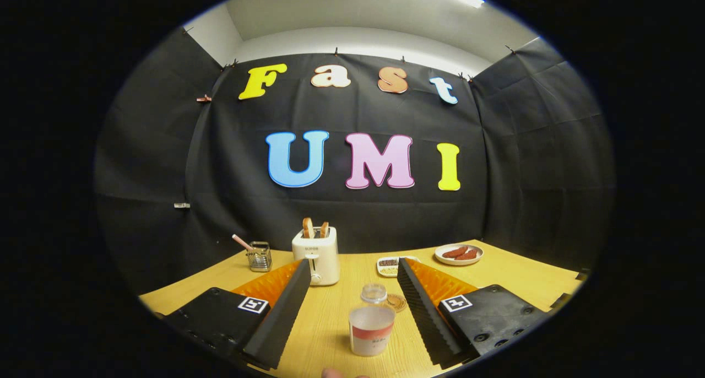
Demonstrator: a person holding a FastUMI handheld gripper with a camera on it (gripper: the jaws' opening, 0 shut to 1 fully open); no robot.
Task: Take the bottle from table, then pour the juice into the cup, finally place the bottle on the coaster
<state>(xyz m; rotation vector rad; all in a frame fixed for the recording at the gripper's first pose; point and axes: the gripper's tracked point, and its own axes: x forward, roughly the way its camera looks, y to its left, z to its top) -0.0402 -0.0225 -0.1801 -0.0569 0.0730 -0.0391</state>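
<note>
My gripper (353, 262) is open, its two fingers spread wide above the wooden table (512, 279) with nothing between the pads. Between the fingers stands a pale cup (372, 329) with a red band. Just behind the cup is a small clear bottle (374, 292); its lower part is hidden by the cup. A round brown coaster (397, 302) lies flat just right of the bottle, close to the right finger (427, 306). The left finger (286, 306) is well apart from the cup.
A white toaster (315, 255) with bread slices stands beyond the left fingertip. A wire basket (259, 256) sits further left. A small rectangular dish (389, 266) and a plate of sausages (459, 253) lie at the back right. A person's fingertip (332, 373) shows nearest me.
</note>
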